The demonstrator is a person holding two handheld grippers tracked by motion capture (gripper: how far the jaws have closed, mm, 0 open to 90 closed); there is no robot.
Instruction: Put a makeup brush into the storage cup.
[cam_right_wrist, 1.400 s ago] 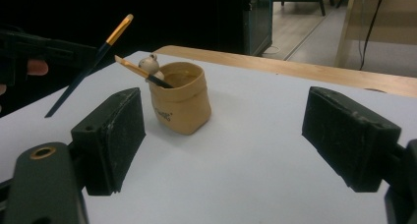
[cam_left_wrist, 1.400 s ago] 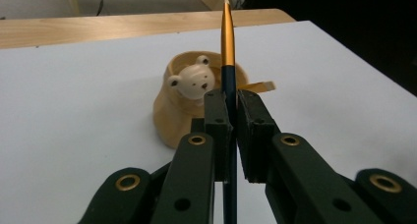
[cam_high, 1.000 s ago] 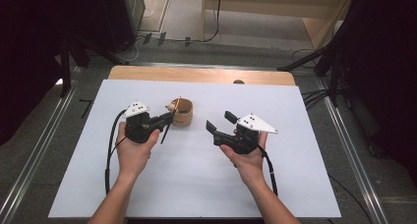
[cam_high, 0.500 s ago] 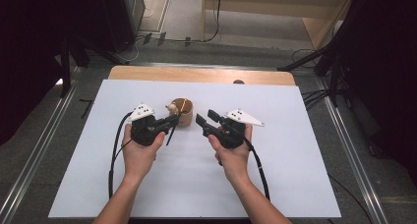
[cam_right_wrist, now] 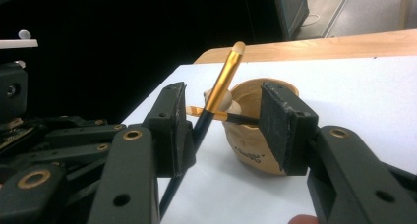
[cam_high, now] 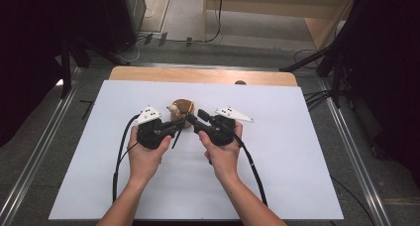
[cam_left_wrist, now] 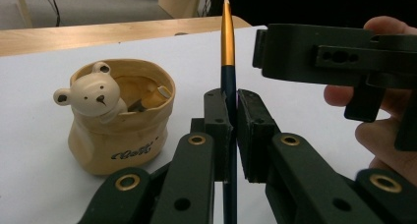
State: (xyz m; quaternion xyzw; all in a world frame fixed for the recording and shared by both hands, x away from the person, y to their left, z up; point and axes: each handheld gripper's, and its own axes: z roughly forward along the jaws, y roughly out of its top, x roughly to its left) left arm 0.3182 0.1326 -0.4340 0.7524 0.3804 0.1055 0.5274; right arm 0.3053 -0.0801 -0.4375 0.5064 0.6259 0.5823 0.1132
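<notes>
right gripper (cam_high: 194, 118) slid in beside the bear pot (cam_high: 180, 110), jaws wide around the pen (cam_left_wrist: 227, 62) | left gripper (cam_high: 177, 128) clamped on pen, just right of pot | looks like a handover

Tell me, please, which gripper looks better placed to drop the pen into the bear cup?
Left, probably: the left gripper is shut on the pen, with the bear cup just beside it. The right gripper is open and holds nothing.

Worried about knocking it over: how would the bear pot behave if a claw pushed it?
The bear pot looks glossy ceramic, so probably stiff and breakable. Its wide base suggests it slides on the white table rather than tips. The bear head may chip.
</notes>
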